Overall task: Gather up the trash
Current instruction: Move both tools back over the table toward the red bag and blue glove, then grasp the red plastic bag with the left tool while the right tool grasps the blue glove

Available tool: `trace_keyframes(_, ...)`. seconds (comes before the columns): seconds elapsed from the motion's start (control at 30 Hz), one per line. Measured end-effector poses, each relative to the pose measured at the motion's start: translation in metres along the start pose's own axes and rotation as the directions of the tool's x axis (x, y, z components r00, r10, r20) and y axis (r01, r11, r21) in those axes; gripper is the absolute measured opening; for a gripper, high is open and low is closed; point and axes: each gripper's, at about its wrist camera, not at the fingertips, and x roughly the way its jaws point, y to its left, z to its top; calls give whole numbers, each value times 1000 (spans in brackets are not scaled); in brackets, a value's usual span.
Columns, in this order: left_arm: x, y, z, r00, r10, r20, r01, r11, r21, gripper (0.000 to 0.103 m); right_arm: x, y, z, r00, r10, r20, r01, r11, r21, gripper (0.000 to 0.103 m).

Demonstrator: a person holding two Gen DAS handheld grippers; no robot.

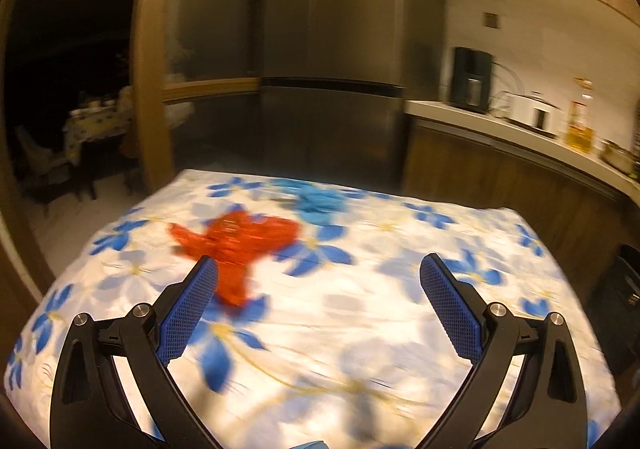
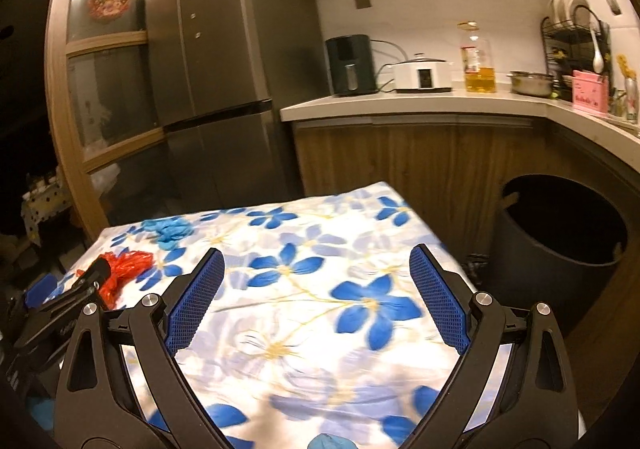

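Note:
A crumpled red plastic bag (image 1: 236, 245) lies on the flowered tablecloth (image 1: 360, 313), just beyond the left fingertip of my left gripper (image 1: 316, 269), which is open with nothing between its pads. Farther back sits a crumpled blue wad (image 1: 316, 203). In the right wrist view the red plastic bag (image 2: 128, 269) and the blue wad (image 2: 170, 229) lie at the table's far left. My right gripper (image 2: 316, 261) hangs open over the bare flowered tablecloth (image 2: 320, 289), holding nothing. The left gripper's finger (image 2: 92, 277) shows beside the red bag.
A dark round bin (image 2: 560, 237) stands on the floor to the right of the table. A grey fridge (image 2: 224, 69) stands behind the table. The counter (image 2: 420, 103) carries an air fryer, a cooker, an oil bottle and a dish rack.

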Motion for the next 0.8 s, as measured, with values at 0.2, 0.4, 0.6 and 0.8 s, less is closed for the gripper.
trace_keyframes(0.2, 44, 38, 7, 991, 130, -37, -132, 990, -43, 97, 23, 39, -1, 998, 62, -9, -62, 997, -47, 92)
trace_keyframes(0.4, 85, 64, 13, 983, 148, -111, -159, 982, -98, 97, 47, 74, 3, 993, 113, -13, -114, 991, -74, 92)
trace_keyframes(0.6, 110, 68, 17, 978, 147, -151, -166, 978, -124, 96, 70, 100, 4, 990, 141, -25, -142, 985, -94, 92)
trace_keyframes(0.8, 128, 66, 17, 973, 132, -190, -156, 981, -119, 86, 89, 116, 3, 988, 151, -43, -154, 982, -110, 92)
